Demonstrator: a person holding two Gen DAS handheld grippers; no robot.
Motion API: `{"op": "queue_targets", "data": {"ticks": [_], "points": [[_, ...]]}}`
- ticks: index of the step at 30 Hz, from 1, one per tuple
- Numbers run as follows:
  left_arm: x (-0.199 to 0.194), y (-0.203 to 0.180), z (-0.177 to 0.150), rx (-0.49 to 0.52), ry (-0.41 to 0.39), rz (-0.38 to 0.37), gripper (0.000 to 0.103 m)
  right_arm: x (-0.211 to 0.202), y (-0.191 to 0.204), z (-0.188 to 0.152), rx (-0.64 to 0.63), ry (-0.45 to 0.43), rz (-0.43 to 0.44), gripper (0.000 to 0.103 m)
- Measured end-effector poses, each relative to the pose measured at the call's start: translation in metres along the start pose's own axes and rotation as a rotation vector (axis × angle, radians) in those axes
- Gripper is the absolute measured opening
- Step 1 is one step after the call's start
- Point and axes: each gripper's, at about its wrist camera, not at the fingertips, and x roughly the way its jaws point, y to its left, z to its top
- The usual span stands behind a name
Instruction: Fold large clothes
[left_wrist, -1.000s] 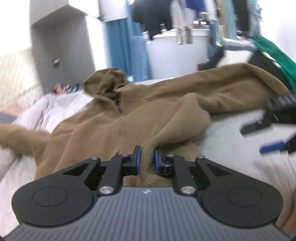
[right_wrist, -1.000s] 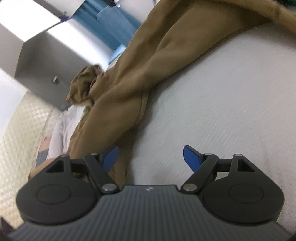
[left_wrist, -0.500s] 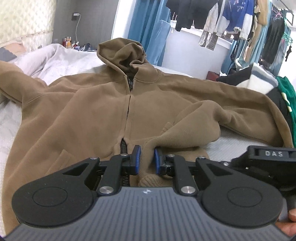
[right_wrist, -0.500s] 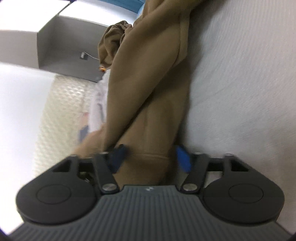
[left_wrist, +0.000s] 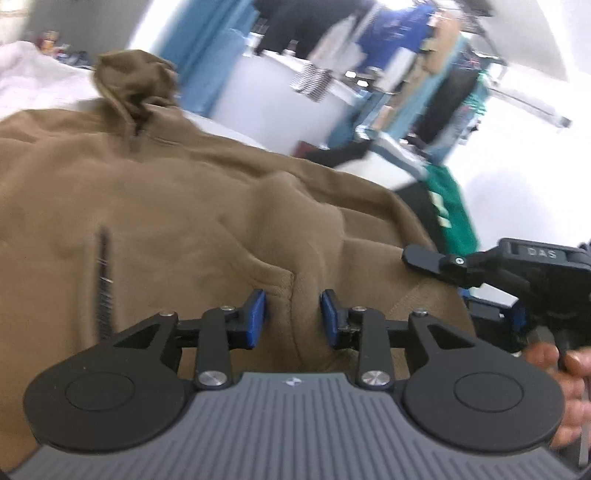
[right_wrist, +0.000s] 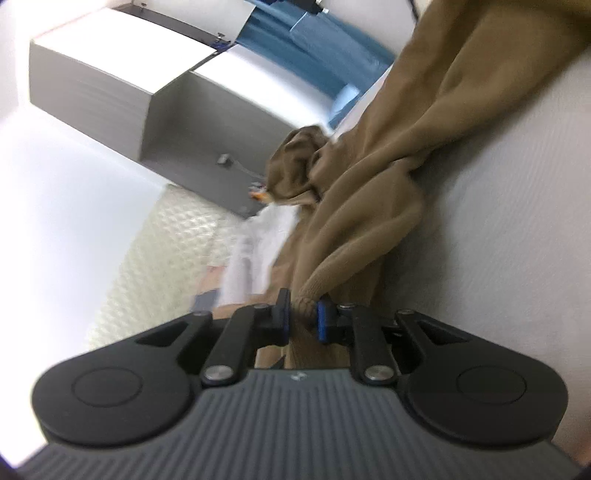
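1. Right gripper (right_wrist: 302, 314) has just closed, now clamped on sleeve cuff (right_wrist: 306, 295) of brown hoodie (left_wrist: 177, 221); keep grip firm, lift w/o tugging.
2. Left gripper (left_wrist: 293, 314) has just opened, pads apart w/ hoodie fabric loose between; regrip before folding.
3. Hoodie lies ahead on bed (right_wrist: 498, 229).

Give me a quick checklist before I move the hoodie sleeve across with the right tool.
1. Right tool shut on the sleeve cuff: ok; its jaws have just been closing and the pads pinch the ribbed cuff.
2. Left tool clear of the brown hoodie: cannot tell; its jaws have just been opening, fabric sits between them.
3. Sleeve free of snags: cannot tell, it bunches above the cuff.
4. Hood lying flat: not ok, crumpled.
5. Bed surface beside the sleeve bare: ok.
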Motion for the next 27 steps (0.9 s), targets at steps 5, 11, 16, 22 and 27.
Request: {"op": "queue_targets", "data": {"ticks": [5,11,16,22,27], "points": [[0.018,-0.021,-0.021,0.015,0.093,-0.048,0.037,-0.035,0.001,0.008,-0.115,0.058,-0.261,0.015],[0.032,-0.025,-0.044,0.026,0.199,-0.009,0.037,-0.018,-0.011,-0.006,-0.172,0.18,-0.498,0.015],[0.016,-0.013,-0.04,0.013,0.187,0.052,0.037,0.0,-0.013,-0.014,-0.236,0.276,-0.61,0.016],[-0.032,-0.004,-0.024,0.011,0.167,0.159,0.038,-0.001,-0.008,-0.005,-0.172,0.301,-0.626,0.023],[-0.089,0.012,0.001,-0.07,0.174,0.269,0.042,-0.009,0.017,0.0,-0.234,0.307,-0.623,0.033]]}}
